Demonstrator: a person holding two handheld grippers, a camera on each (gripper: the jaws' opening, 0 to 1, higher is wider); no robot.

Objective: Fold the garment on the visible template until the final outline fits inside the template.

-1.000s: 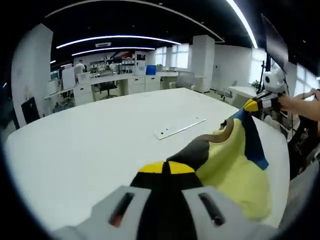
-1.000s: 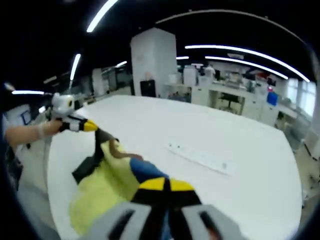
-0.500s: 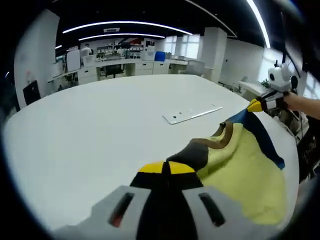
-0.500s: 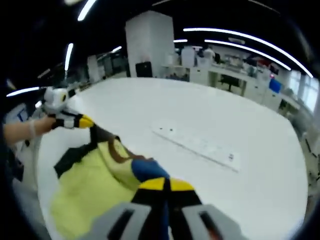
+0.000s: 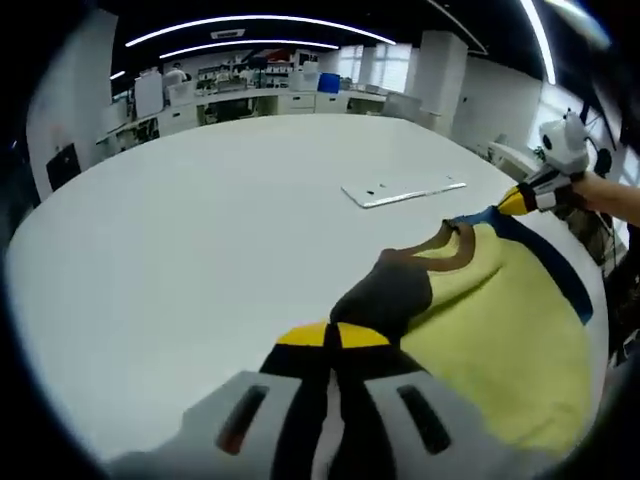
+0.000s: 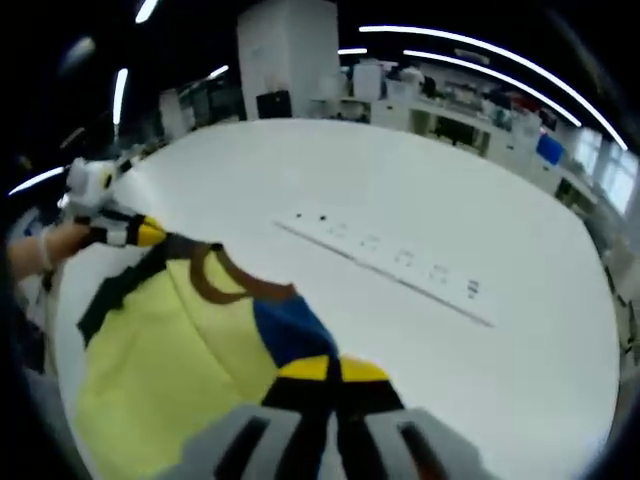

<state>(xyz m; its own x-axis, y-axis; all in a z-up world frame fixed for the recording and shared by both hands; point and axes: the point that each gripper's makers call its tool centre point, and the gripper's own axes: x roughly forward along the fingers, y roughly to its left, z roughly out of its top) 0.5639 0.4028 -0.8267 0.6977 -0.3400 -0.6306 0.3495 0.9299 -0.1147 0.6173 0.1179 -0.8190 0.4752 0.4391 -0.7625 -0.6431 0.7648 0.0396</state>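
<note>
No text, label or number can be read anywhere.

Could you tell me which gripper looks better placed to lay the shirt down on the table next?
Neither alone: the left gripper pinches the dark shoulder, the right gripper the blue one, stretching the shirt.

You're in an open-plan office or lab. Long ceiling light strips (image 5: pixel 240 22) run overhead. White desks (image 5: pixel 250 100) with monitors and clutter line the far side, a white square pillar (image 6: pixel 285 60) stands behind, windows (image 5: pixel 385 70) beyond. Your big white bench (image 5: pixel 200 220) carries an inset power strip (image 6: pixel 385 265).
</note>
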